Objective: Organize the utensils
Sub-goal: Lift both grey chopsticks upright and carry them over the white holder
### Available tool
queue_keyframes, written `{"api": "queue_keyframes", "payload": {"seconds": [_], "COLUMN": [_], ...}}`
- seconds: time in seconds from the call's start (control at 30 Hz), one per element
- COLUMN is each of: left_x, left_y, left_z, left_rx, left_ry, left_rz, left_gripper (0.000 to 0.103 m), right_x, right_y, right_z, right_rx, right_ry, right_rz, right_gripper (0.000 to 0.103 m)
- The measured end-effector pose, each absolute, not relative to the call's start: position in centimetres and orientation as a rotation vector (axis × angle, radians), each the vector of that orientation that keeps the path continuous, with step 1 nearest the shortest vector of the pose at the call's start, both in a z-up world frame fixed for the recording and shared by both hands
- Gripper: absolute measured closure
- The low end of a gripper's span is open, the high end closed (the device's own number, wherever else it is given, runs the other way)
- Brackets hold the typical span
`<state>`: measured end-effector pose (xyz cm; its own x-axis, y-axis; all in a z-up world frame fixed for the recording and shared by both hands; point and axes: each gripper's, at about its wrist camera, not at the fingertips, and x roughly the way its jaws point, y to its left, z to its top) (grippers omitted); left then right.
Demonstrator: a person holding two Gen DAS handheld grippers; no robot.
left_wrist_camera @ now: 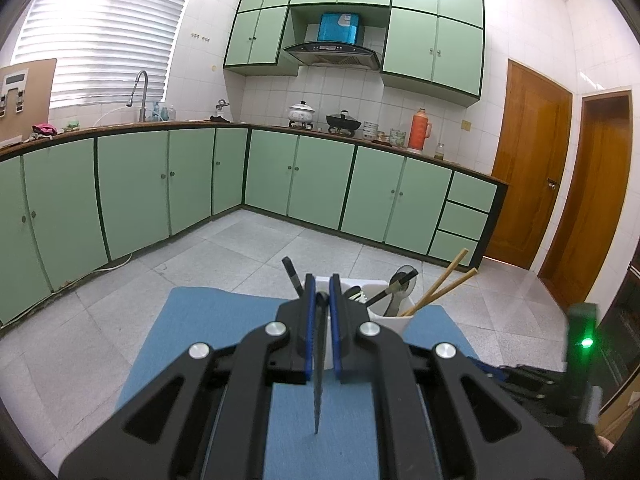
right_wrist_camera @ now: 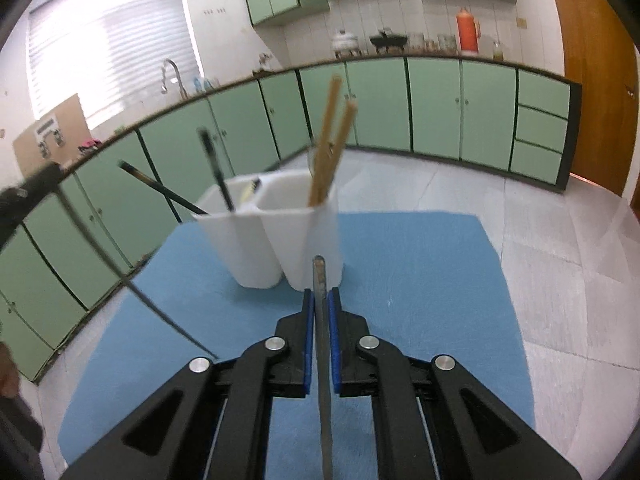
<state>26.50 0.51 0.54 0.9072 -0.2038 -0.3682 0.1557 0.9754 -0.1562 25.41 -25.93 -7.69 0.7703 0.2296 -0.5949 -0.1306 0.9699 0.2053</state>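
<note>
**Handheld gripper pair: appearance**

Left gripper (left_wrist_camera: 323, 292): matte black moulded body; two angled linkage arms per side with elongated cut-out slots; four round silver pivot caps in a shallow arc; slim fingers (left_wrist_camera: 308, 328) faced with blue pads; a small hole on the left finger block

Right gripper (right_wrist_camera: 320, 304): same build, with black linkage, four silver pivot caps, blue-padded fingers (right_wrist_camera: 307, 344); thin pale rods visible beneath the arms. Seen from the left camera, its black housing carries a dark green module with a lit green indicator lamp
</note>
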Motion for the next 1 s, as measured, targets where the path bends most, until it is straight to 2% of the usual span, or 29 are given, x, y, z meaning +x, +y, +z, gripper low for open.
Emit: {"api": "queue_keyframes", "payload": {"seconds": [0.53,1.0], "left_x": [24.0,23.3], "left_y": [0.8,0.5], "left_z": [1.2,4.6], "left_rx": [-0.134,-0.122], "left_ry": [0.377,0.307], "left_rz": [-0.187,-0.223], "left_gripper": [0.097,0.097], "right_x": [19.4,19.1], "right_y": [-26.9,-26.5], "right_z": [-1.3,3.3], "right_rx": [0.153,0.11], "right_ry": [0.457,0.363], "right_rz": [0.27,0.32], "right_gripper": [0.096,0.096]}}
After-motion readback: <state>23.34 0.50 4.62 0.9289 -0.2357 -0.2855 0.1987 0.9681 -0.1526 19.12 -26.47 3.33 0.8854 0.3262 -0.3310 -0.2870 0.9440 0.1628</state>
